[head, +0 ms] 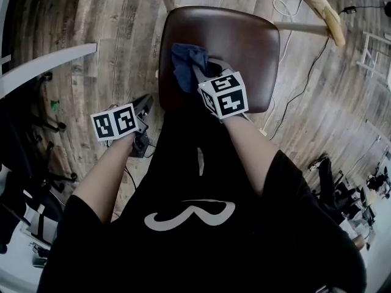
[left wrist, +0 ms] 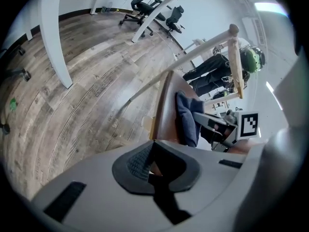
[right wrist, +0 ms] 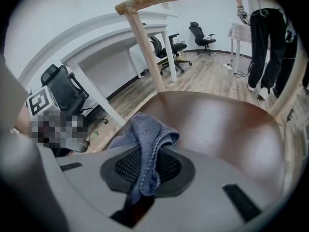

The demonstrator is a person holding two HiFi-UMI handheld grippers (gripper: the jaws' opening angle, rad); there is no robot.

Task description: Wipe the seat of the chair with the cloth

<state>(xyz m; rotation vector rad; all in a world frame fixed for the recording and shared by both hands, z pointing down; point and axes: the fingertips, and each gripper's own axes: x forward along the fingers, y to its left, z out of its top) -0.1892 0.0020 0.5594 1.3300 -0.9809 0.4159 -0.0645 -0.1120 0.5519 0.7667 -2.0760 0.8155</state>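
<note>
Right gripper [right wrist: 145, 175] jaws clamped tight on the blue cloth [right wrist: 146, 140], fold pinched between the pads, rest bunched past the tips at 11 o'clock in head view. Cloth [head: 185, 60] lies on the brown chair seat [head: 247, 38], 9 o'clock side. Left gripper [left wrist: 153, 170] jaws closed, empty, over the wood floor [head: 110, 60] at seat's 8 o'clock, off the chair

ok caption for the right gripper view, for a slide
Right tongs shut on a blue cloth, brown chair seat just ahead.
</note>
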